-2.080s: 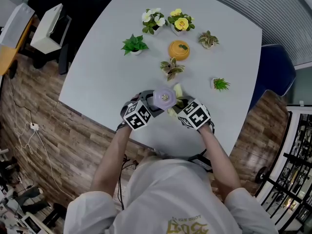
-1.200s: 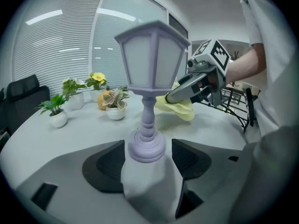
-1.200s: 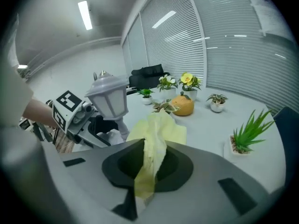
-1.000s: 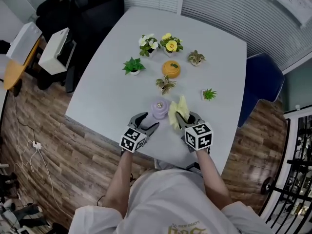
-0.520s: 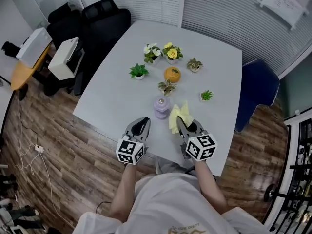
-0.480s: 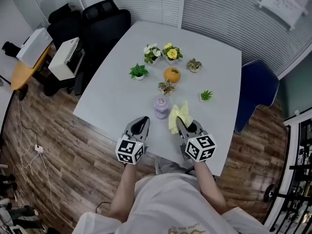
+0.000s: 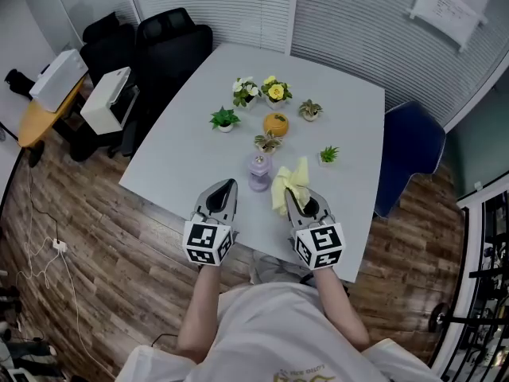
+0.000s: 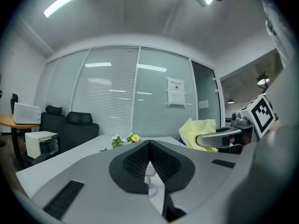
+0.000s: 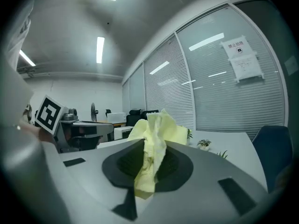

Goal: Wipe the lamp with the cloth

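Observation:
The small lilac lamp (image 7: 258, 172) stands upright on the grey table (image 7: 183, 150), in front of both grippers. My left gripper (image 7: 229, 185) hangs to the near left of it, apart from it; its jaws have just been closing and are shut with nothing between them. In the left gripper view the left gripper (image 8: 149, 146) shows its pads pressed together, with the lamp (image 8: 150, 181) beyond them. My right gripper (image 7: 289, 195) is shut on the yellow cloth (image 7: 288, 181), to the near right of the lamp. The cloth (image 9: 152, 157) bunches up out of the right gripper (image 9: 148, 149).
Several small potted plants (image 7: 224, 119) and an orange round pot (image 7: 276, 124) stand behind the lamp. Black office chairs (image 7: 163, 50) are off the table's far left. A blue chair (image 7: 409, 150) stands at its right. The table's near edge is under the grippers.
Both grippers have risen and drawn back from the lamp. The left jaws, open beside the lamp a second ago, have shut empty. The cloth stays in the right gripper.

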### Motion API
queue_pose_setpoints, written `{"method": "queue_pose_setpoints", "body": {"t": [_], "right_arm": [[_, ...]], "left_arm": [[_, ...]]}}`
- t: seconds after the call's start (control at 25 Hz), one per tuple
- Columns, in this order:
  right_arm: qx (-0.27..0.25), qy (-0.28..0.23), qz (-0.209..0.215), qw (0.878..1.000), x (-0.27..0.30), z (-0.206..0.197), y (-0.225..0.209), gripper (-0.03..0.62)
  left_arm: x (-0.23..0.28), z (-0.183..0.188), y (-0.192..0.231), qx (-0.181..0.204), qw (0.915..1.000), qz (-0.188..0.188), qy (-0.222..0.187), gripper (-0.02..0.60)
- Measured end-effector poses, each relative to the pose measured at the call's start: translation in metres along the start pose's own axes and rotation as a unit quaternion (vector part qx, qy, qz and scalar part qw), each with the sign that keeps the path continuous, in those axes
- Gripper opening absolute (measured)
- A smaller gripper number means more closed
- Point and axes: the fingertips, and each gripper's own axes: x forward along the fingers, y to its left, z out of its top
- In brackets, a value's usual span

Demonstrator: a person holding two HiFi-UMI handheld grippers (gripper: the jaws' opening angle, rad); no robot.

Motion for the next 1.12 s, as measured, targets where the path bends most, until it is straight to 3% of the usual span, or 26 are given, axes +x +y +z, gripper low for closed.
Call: {"method": "queue_pose_setpoints", "body": {"t": [1.12], "right_arm": [[-0.006, 0.005, 0.006, 1.0, -0.004, -0.001, 0.009, 0.048]], "left_arm": [[-0.011, -0.001, 0.0, 0.026, 0.9995, 0.014, 0.01, 0.002]]}}
